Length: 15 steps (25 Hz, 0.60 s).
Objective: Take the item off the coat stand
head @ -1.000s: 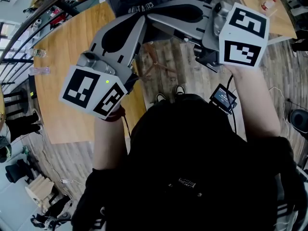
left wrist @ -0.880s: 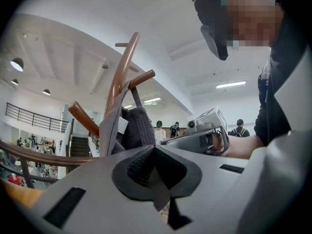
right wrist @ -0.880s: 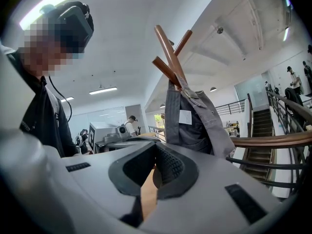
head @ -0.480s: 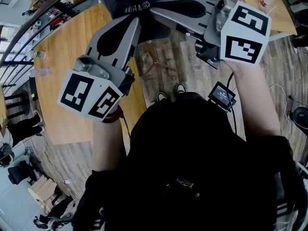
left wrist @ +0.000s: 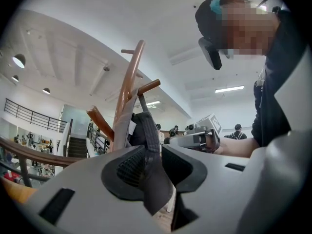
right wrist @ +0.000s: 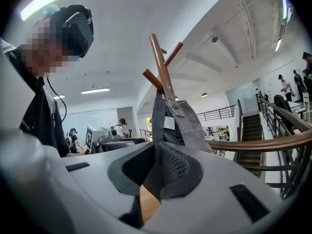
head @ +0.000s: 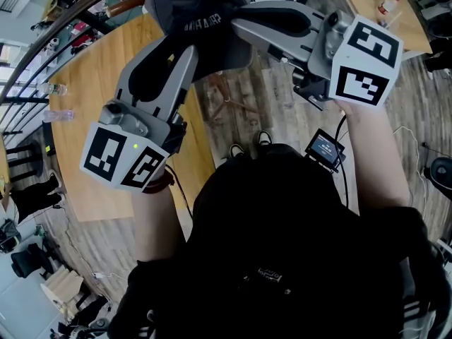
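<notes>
A dark grey fabric item (head: 201, 16), which looks like a cap, hangs on the wooden coat stand (left wrist: 127, 94). Both grippers reach level to it from opposite sides. My left gripper (head: 173, 51) has just been opening. A strip of the fabric (left wrist: 148, 152) still lies between its jaws against one pad, and the other pad stands apart from it. My right gripper (head: 244, 27) is shut on a fold of the item (right wrist: 178, 118) just below the stand's pegs (right wrist: 161, 67). The right gripper view shows its pads pinching the cloth.
Below lies a large wooden table (head: 92, 104) with clear bottles (head: 60, 111) near its left edge. The stand's foot (head: 226, 97) rests on plank floor. Another table (head: 381, 6) sits at the top right. A curved railing (right wrist: 273, 140) and stairs lie beyond.
The left gripper's jaws have spread apart, loosening on the fabric. Both hands stay almost in place, and the right gripper keeps its grip.
</notes>
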Available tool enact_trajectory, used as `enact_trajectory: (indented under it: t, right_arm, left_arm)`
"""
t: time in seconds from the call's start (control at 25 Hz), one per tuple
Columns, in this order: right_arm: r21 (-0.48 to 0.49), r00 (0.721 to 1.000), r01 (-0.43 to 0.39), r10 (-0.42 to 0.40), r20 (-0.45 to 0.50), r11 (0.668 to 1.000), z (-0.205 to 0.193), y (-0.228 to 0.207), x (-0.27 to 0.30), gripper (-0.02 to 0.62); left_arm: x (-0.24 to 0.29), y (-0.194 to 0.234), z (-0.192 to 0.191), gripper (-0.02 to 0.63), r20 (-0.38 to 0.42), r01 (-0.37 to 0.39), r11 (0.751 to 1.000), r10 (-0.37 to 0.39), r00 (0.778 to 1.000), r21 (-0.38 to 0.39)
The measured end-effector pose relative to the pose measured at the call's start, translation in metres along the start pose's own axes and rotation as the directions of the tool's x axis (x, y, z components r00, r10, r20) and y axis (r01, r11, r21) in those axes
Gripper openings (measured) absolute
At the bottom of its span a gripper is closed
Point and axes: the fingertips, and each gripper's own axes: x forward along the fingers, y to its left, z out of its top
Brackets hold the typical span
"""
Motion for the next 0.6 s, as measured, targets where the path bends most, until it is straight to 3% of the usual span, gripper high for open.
enact_trajectory:
  t: [0.32, 0.6]
  right_arm:
    - [0.006, 0.999, 0.038, -0.039, 0.039, 0.999, 0.013, -0.008, -0.015, 0.112]
    - [0.014, 0.998, 0.044, -0.044, 0.051, 0.999, 0.015, -0.022, -0.015, 0.189]
  left_arm:
    - [-0.005, 0.002, 0.01, 0.134, 0.016, -0.031, 0.999, 0.031, 0.999, 0.029]
    - [-0.001, 0.018, 0.0, 0.187, -0.022, -0.069, 0.997, 0.069, 0.997, 0.03]
